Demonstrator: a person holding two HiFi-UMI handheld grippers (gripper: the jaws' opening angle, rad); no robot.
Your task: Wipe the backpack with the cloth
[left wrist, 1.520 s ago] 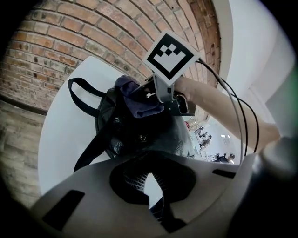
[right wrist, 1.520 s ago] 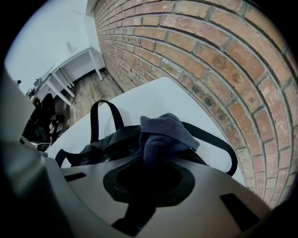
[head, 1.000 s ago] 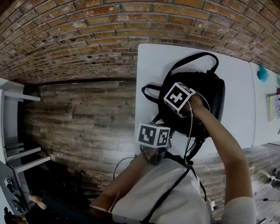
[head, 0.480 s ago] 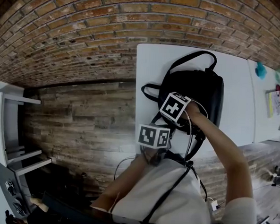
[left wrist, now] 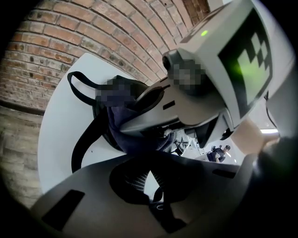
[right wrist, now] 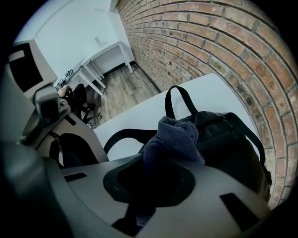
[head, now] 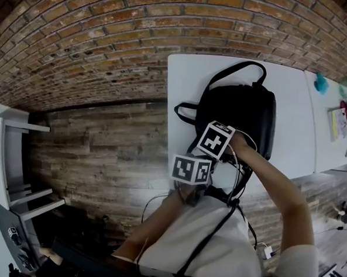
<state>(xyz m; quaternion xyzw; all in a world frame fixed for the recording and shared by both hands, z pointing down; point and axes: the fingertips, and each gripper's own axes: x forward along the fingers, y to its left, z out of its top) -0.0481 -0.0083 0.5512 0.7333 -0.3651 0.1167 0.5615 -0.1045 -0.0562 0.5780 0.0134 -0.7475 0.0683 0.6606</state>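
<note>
1. Nearest me, my left gripper [left wrist: 158, 204] is pinched, as far as I can judge, on a mesh-padded strap [left wrist: 135, 180] at the backpack's near end, which anchors the bag.
2. Just beyond it, my right gripper [right wrist: 142, 209] is clamped on the blue cloth [right wrist: 174, 139]. The bunched end of the cloth pokes out past the jaws, over the near left part of the backpack [head: 245, 113]; I cannot tell whether it presses on the fabric.
3. The backpack lies flat on the white table [head: 292, 113], its carry handle [head: 239, 67] at the far end by the brick wall.
4. I judge the wiping to be under way. The next move calls for firm contact and a sweep farther and rightward across the dark panel.
</note>
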